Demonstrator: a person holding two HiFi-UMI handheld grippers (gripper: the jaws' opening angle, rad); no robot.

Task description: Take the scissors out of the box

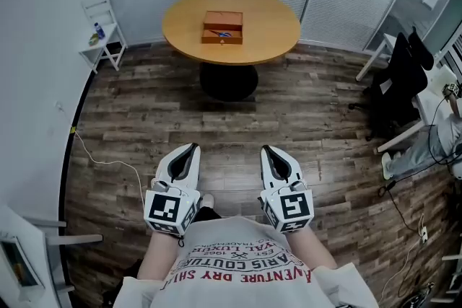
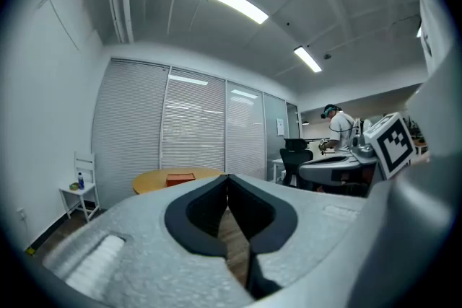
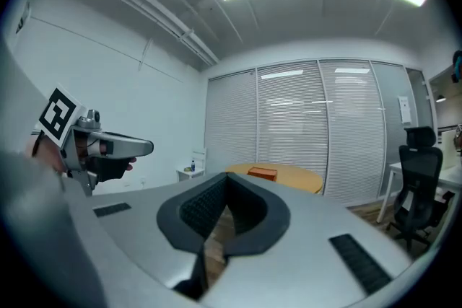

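Note:
A small orange-brown box (image 1: 222, 27) lies open on a round wooden table (image 1: 267, 36) across the room; something bluish lies in its lower half, too small to name. The same box (image 2: 180, 178) shows far off in the left gripper view, and as the box (image 3: 263, 173) in the right gripper view. My left gripper (image 1: 193, 147) and right gripper (image 1: 266, 149) are held side by side close to the person's body, far from the table. Both point level toward the table. Their tips meet and both are shut with nothing between them.
Wood-plank floor lies between me and the table. A white chair (image 1: 101, 29) with a bottle stands at the left wall. A black office chair (image 1: 397, 86) and desks are at the right, where another person (image 2: 341, 128) works. A cable (image 1: 101, 161) runs across the floor at left.

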